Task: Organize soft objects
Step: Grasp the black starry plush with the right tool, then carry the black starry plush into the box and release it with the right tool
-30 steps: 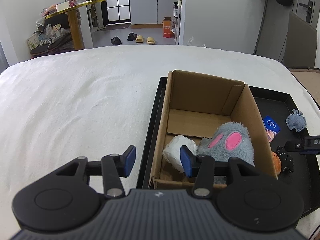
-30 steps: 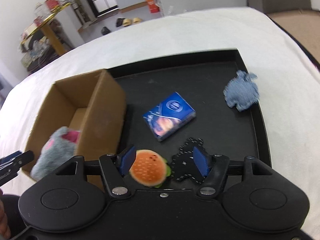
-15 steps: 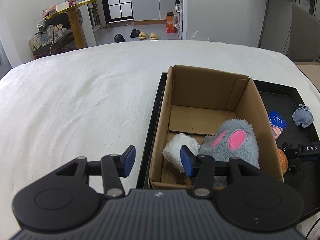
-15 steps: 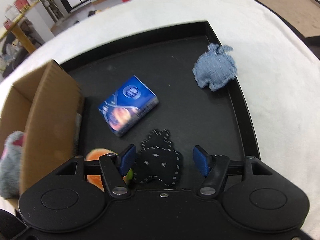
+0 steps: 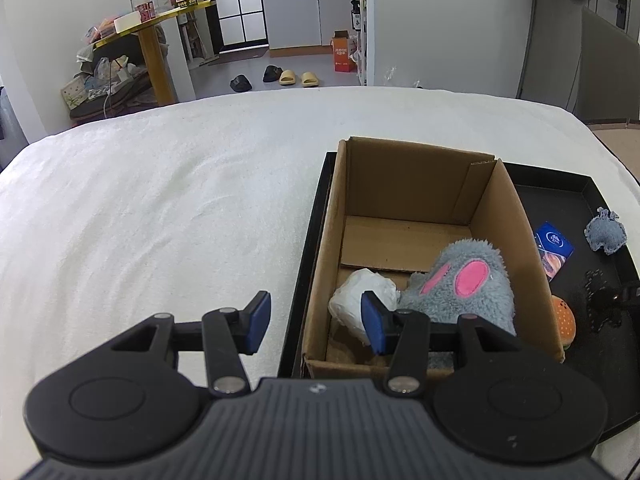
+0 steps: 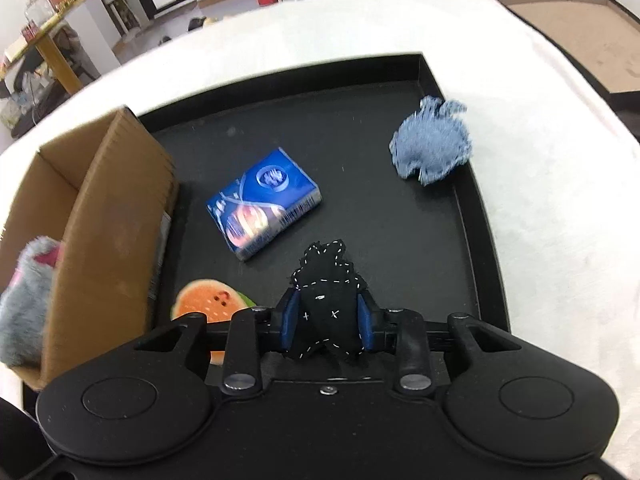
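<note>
My right gripper (image 6: 326, 322) is shut on a black stitched fabric toy (image 6: 326, 284) just above the black tray (image 6: 476, 216). An orange burger plush (image 6: 208, 304) lies beside it on the left, next to the cardboard box (image 6: 108, 216). A blue denim plush (image 6: 434, 148) lies at the tray's far right. The box (image 5: 404, 176) holds a grey plush with pink ears (image 5: 460, 280) and a white crumpled bundle (image 5: 360, 296). My left gripper (image 5: 316, 322) is open and empty over the box's near left corner.
A blue printed packet (image 6: 264, 196) lies on the tray between the box and the denim plush. The tray sits on a white cloth-covered surface (image 5: 160, 208). A yellow side table (image 5: 152, 40) and slippers (image 5: 296, 78) stand on the floor beyond.
My right gripper shifted right from the burger plush to the black fabric toy and closed on it. My left gripper stayed open by the box.
</note>
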Demonstrator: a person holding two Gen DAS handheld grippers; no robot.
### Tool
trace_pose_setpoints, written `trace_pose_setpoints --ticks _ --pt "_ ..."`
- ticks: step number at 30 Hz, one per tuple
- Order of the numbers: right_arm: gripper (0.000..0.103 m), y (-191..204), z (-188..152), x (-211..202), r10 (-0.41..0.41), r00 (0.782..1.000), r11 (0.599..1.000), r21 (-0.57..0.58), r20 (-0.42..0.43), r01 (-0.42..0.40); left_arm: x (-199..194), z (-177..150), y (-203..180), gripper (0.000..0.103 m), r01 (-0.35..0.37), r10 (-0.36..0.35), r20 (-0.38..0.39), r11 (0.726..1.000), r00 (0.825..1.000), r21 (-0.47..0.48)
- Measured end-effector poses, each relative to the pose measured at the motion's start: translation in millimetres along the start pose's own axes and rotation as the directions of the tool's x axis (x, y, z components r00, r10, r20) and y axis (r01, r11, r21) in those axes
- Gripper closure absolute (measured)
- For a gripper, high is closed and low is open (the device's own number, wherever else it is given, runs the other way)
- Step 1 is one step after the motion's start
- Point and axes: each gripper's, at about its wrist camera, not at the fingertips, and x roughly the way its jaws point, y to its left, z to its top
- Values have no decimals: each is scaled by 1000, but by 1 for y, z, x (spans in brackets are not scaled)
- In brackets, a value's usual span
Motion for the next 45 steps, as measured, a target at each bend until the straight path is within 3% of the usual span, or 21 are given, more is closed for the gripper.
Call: trace_pose_setpoints --ticks 21,45 --pt "72 44 27 -73 80 989 994 -83 122 -70 -2 0 12 55 30 -30 -17 999 999 -38" --pt "72 129 37 -81 187 976 963 -217 116 -159 11 -3 31 59 102 -111 -64 987 992 -124"
